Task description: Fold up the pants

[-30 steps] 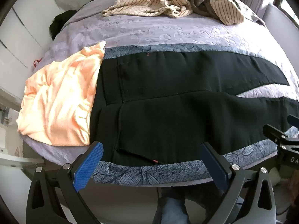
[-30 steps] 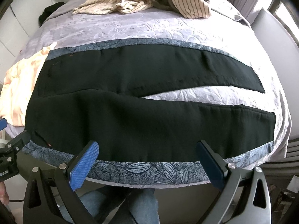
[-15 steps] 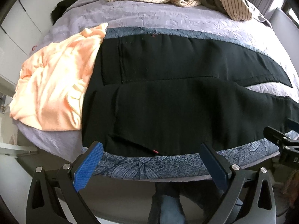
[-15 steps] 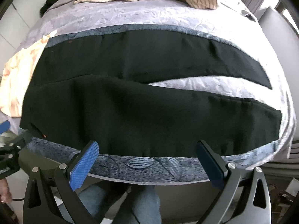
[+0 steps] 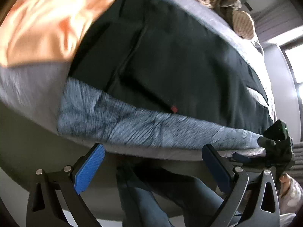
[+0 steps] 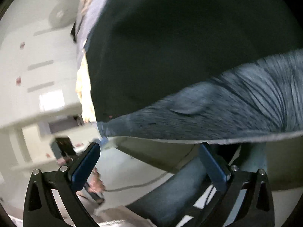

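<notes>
Black pants (image 5: 180, 56) lie spread flat across a blue-grey leaf-print cloth (image 5: 132, 124) on the bed; a small red tag (image 5: 173, 109) marks their near edge. My left gripper (image 5: 153, 162) hangs open just below that edge, at the waist end, nothing between its blue pads. In the right wrist view the pants (image 6: 180, 47) fill the top, above the print cloth (image 6: 217, 109). My right gripper (image 6: 149, 160) is open below the bed's edge, holding nothing. The other gripper (image 5: 278, 141) shows at the left view's right side. Both views are blurred.
An orange garment (image 5: 47, 19) lies left of the pants on the lilac bedspread (image 5: 28, 87). Striped clothes (image 5: 227, 5) are heaped at the far side. The person's jeans-clad legs (image 5: 147, 194) stand against the bed. White cabinets (image 6: 37, 66) are on the left.
Both grippers have dropped low and close to the bed's near edge and tilted. The pants now loom large. Both stay open; the pants have not moved.
</notes>
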### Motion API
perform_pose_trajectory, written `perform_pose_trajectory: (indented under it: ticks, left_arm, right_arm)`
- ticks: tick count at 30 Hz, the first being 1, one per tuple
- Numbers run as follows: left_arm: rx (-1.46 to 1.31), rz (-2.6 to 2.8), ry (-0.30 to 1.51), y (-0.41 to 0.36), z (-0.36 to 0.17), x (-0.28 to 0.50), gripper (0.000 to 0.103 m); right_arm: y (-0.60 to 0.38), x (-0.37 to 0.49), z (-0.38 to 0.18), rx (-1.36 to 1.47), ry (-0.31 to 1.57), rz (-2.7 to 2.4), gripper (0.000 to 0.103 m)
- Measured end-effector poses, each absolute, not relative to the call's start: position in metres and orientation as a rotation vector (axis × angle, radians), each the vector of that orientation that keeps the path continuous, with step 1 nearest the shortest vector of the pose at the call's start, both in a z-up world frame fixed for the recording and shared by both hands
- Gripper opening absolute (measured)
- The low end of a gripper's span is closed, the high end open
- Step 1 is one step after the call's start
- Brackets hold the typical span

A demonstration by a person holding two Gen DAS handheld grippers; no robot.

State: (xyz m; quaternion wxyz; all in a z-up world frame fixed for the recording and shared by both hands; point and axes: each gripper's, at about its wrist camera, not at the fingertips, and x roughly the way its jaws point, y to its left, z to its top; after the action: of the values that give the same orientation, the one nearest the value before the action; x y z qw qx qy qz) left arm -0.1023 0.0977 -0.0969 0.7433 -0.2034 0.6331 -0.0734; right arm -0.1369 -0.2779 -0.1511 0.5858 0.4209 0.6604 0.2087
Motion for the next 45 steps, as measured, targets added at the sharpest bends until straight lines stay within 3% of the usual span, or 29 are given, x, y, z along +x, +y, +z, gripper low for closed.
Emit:
perform_pose_trajectory:
  ticks: [6, 12, 16, 19, 20, 21, 22, 23, 24, 31, 38, 40, 41, 42, 45]
  left_arm:
    - [-0.544, -0.144, 1.391, 0.098, -0.124, -0.093, 0.103]
    - [-0.65, -0.223, 1.231, 0.107, -0.076, -0.085, 0.103]
    - [-0.619, -0.216, 1.268, 0.103, -0.081, -0.082, 0.103]
    - [-0.611, -0.171, 1.313, 0.108, -0.094, -0.081, 0.086]
    - [-0.605, -0.159, 1.325, 0.11, -0.098, -0.083, 0.068]
    - [-0.604, -0.16, 1.343, 0.111, -0.099, -0.082, 0.049]
    - [-0.601, -0.164, 1.356, 0.112, -0.1, -0.082, 0.043]
    - [-0.591, -0.163, 1.36, 0.113, -0.099, -0.08, 0.034]
    - [-0.575, -0.161, 1.359, 0.113, -0.093, -0.078, 0.032]
    - [-0.574, -0.148, 1.196, 0.111, -0.015, -0.041, 0.032]
    - [-0.464, -0.102, 1.037, 0.104, 0.008, 0.071, 0.033]
    - [-0.415, -0.039, 1.025, 0.103, -0.005, 0.104, 0.057]
    - [-0.347, 0.052, 1.009, 0.103, -0.015, 0.122, 0.086]
    - [-0.291, 0.121, 0.989, 0.101, -0.025, 0.136, 0.093]
    - [-0.263, 0.202, 1.07, 0.109, -0.062, 0.158, 0.093]
  right_arm:
    - [-0.292, -0.132, -0.164, 1.051, 1.516, 0.442, 0.103]
    - [-0.307, -0.117, -0.122, 1.151, 1.307, 0.529, 0.103]
    - [-0.306, -0.115, -0.124, 1.146, 1.315, 0.509, 0.103]
    - [-0.307, -0.123, -0.139, 1.146, 1.365, 0.444, 0.097]
    - [-0.313, -0.124, -0.139, 1.157, 1.374, 0.422, 0.082]
    - [-0.314, -0.127, -0.14, 1.165, 1.384, 0.394, 0.056]
    - [-0.315, -0.129, -0.143, 1.165, 1.407, 0.358, 0.026]
    - [-0.317, -0.131, -0.144, 1.156, 1.428, 0.321, 0.016]
    - [-0.32, -0.131, -0.139, 1.142, 1.426, 0.305, 0.013]
    - [-0.319, -0.083, -0.061, 0.875, 1.347, 0.463, 0.012]
    - [-0.322, 0.042, -0.016, 0.716, 1.284, 0.595, 0.012]
    - [-0.32, 0.085, -0.022, 0.675, 1.298, 0.601, 0.014]
    - [-0.314, 0.1, -0.031, 0.655, 1.312, 0.593, 0.016]
    - [-0.31, 0.116, -0.041, 0.636, 1.327, 0.589, 0.016]
    - [-0.299, 0.158, -0.086, 0.567, 1.407, 0.522, 0.022]
